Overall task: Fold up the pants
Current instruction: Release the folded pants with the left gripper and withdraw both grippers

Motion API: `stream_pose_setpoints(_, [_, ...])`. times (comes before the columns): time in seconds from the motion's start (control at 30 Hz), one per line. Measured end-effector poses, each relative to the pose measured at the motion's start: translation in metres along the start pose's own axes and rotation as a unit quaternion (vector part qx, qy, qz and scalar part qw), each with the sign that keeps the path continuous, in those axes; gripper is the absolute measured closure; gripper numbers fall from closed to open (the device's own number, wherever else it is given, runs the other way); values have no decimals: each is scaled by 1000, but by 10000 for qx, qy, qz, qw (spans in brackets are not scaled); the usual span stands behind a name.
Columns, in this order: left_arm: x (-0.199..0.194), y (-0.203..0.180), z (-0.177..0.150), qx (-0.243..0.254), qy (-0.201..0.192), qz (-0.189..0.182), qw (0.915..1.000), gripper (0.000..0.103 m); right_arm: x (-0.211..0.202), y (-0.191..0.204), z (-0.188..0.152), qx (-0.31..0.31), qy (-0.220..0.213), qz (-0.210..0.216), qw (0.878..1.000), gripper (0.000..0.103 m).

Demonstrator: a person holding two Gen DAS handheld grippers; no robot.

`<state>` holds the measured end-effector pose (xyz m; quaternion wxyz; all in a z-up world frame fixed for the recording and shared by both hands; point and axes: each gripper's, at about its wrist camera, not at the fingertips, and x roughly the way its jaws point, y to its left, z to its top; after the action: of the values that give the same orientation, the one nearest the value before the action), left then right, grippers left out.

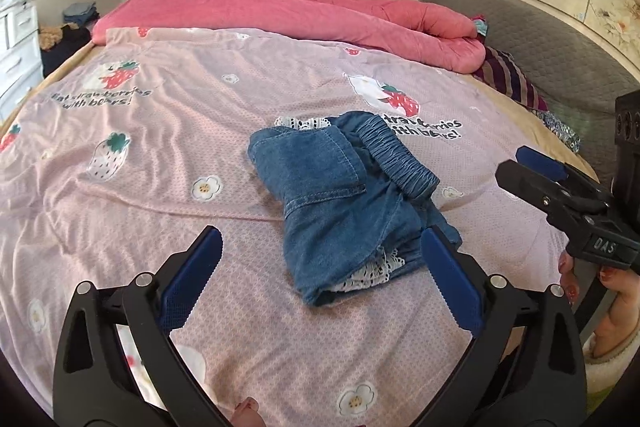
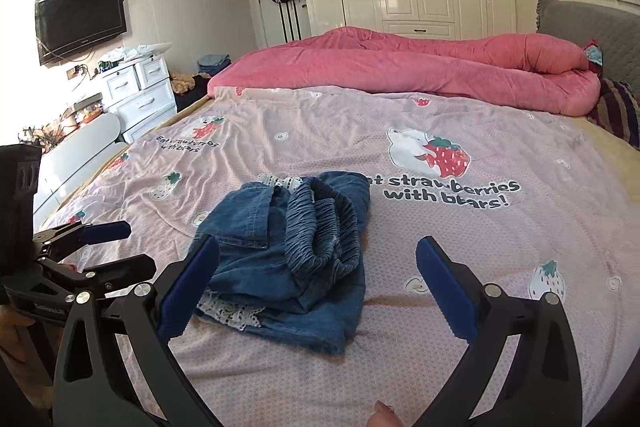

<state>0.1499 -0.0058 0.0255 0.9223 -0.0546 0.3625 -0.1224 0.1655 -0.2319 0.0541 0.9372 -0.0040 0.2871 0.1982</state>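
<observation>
A: Left tool status?
B: Jaws wide, nothing between the pads, hovering over the bed.
A: Pants?
B: Folded denim bundle, elastic waistband up, lace trim poking out, lying on the pink strawberry sheet, mid-bed.
A: Right tool?
B: Also spread wide and empty, pants just ahead of it. Pink quilt bunched at the far side.
</observation>
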Motion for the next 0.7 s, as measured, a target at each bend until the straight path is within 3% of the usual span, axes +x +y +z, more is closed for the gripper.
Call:
stream_pose_setpoints(0.37, [-18, -4, -30, -136, -14, 33, 9999, 9, -19, 16, -22, -200, 60, -108, 9997, 5])
stream_pose_setpoints(0.7, [-31, -6, -49, -178, 62, 156, 9997, 9, -29, 10, -40, 90, 209, -183, 9996, 5])
